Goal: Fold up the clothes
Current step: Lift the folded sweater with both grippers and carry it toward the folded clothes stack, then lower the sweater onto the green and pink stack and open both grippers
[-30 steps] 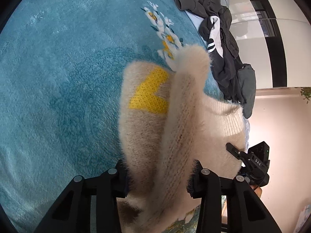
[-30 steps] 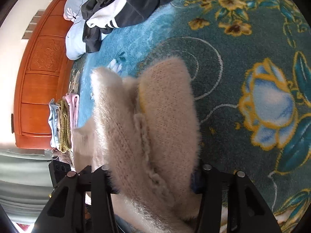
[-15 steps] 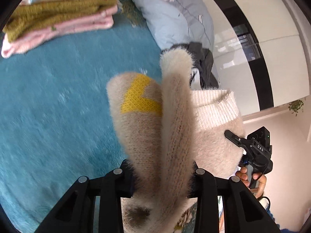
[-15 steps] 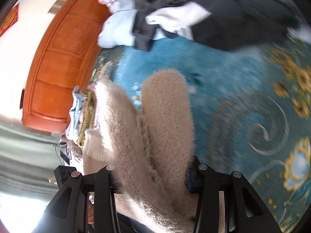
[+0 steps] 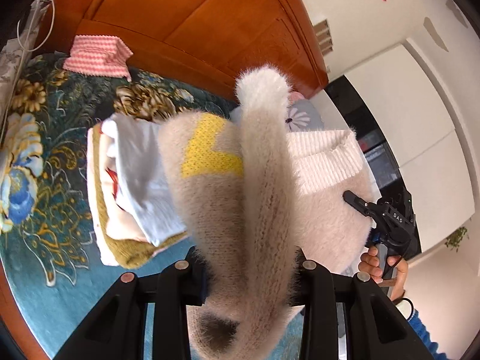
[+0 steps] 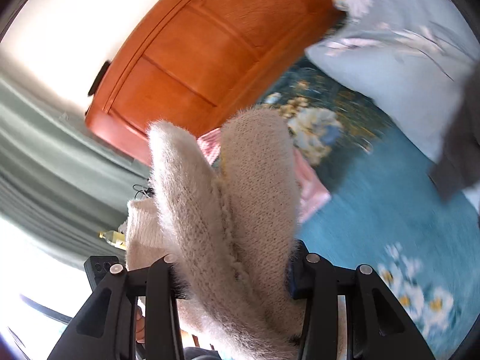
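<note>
A folded fuzzy cream sweater (image 5: 240,198) with a yellow patch hangs in the air, held at both ends. My left gripper (image 5: 249,273) is shut on one end of it. My right gripper (image 6: 237,270) is shut on the other end of the sweater (image 6: 228,210); that gripper also shows at the right of the left wrist view (image 5: 387,219). A stack of folded clothes (image 5: 126,186), white, pink and olive, lies on the teal bedspread (image 5: 45,180) just below and left of the sweater.
An orange wooden headboard (image 5: 195,24) stands behind the stack. A pink-and-white striped cloth (image 5: 97,57) lies at its foot. A pale floral pillow (image 6: 390,48) and a dark garment (image 6: 459,150) lie to the right. Grey curtains (image 6: 45,156) hang at the left.
Both grippers have carried the sweater up and across the bed toward the headboard. The folded stack, far off before, is now right beneath the sweater.
</note>
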A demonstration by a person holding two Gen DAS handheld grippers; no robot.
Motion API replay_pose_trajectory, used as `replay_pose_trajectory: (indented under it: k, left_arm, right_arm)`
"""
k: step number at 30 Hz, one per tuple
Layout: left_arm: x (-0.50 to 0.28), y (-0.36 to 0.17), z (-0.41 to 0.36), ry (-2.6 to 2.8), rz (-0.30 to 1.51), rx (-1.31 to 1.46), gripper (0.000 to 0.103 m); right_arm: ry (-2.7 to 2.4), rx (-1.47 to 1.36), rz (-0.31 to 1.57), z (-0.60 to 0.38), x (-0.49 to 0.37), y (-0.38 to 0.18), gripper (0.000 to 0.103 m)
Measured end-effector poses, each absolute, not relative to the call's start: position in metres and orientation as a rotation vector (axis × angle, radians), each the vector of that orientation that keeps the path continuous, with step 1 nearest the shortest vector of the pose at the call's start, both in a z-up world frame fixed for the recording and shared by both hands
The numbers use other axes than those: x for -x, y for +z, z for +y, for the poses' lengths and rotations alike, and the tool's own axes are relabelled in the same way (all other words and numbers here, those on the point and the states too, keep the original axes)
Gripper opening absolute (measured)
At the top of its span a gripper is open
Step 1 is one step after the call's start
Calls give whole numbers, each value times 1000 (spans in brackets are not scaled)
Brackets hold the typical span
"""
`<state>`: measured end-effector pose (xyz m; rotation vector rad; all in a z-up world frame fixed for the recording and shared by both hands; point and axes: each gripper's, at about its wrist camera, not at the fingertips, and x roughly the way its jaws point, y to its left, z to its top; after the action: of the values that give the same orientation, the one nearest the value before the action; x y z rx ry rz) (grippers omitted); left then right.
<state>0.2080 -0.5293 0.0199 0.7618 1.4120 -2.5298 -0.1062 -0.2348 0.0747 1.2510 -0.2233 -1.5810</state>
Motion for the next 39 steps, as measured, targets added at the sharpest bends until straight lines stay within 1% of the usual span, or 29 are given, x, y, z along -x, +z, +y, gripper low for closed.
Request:
replay_pose_trajectory:
  k: [5, 11, 15, 21, 24, 26, 27, 30, 32, 34, 37, 39]
  left_arm:
    - [-217, 3, -577, -2441, 1455, -665, 37]
    - [-225, -30, -610, -2353, 1512, -599, 37]
    - [-226, -56, -618, -2325, 1519, -599, 37]
    - [-230, -87, -624, -2277, 1589, -609, 39]
    - [-229, -88, -623, -2266, 1588, -606, 41]
    - [-228, -84, -622, -2250, 1592, -609, 46]
    - [-228, -81, -623, -2235, 1586, -624, 47]
    - [-225, -73, -624, -2191, 1565, -669, 54]
    - [-227, -65, -623, -2193, 1526, -689, 60]
    - [-231, -57, -622, -2177, 1488, -704, 62]
    - [-240, -39, -620, -2140, 1353, -698, 65]
    - [-245, -21, -617, -2123, 1235, -689, 65]
  right_arm:
    - [-1508, -1224, -107, -328, 118, 76, 44]
    - [-1457, -1227, 1, -391, 136, 57, 44]
    - [-1460, -1283, 4, -411, 149, 24, 44]
    - [-1468, -1361, -19, -425, 166, -19, 45]
    - [-1470, -1392, -44, -423, 173, -36, 47]
    - [-1472, -1413, -61, -422, 178, -47, 48]
    - [-1468, -1418, -67, -422, 180, -48, 51]
    - [-1466, -1418, -46, -423, 181, -43, 54]
    - [-1485, -1400, -18, -421, 179, -36, 60]
    - [-1507, -1387, -30, -415, 183, -28, 62]
    - [-1561, -1355, -39, -405, 185, -14, 63]
    - [-1601, -1315, -26, -400, 182, 0, 63]
